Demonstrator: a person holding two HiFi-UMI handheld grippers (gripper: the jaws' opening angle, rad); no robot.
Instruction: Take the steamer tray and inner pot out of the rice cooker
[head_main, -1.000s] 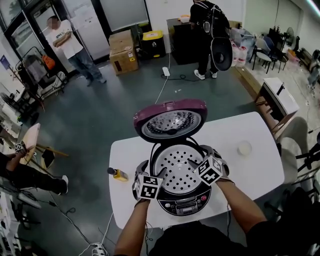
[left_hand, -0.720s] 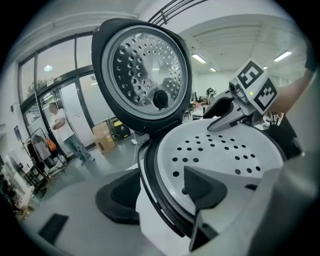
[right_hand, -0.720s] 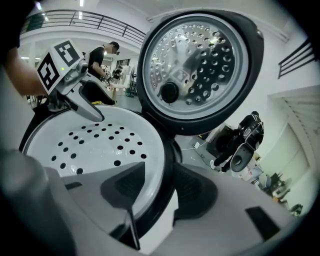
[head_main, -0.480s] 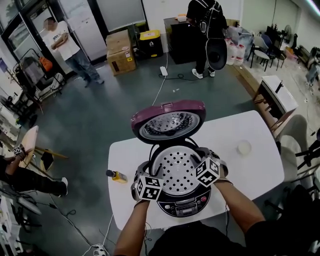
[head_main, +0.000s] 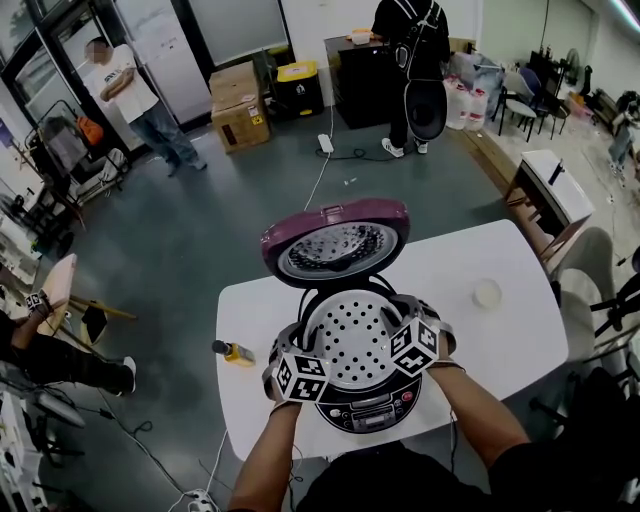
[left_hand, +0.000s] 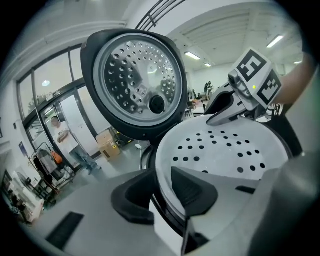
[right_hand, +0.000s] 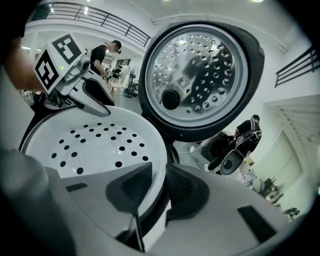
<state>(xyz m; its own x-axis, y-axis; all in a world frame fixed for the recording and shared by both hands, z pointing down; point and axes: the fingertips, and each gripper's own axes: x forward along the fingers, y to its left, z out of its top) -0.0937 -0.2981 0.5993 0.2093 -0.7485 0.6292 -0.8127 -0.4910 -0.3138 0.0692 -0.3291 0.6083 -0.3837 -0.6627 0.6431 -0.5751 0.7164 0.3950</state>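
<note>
One rice cooker stands on the white table, its lid tipped up, with one perforated steamer tray seated in its mouth. The jaws of the left gripper and the right gripper have just been closing, and each pair pinches the tray's rim (opposite sides). Also on the table are one yellow bottle and one small white dish

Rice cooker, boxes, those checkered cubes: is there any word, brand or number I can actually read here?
No text here is readable.
Rice cooker panel: print too small.
Cardboard box: markings blurred.
Yellow bottle: label too small.
Marker cubes: black-and-white square patterns, no letters.
</note>
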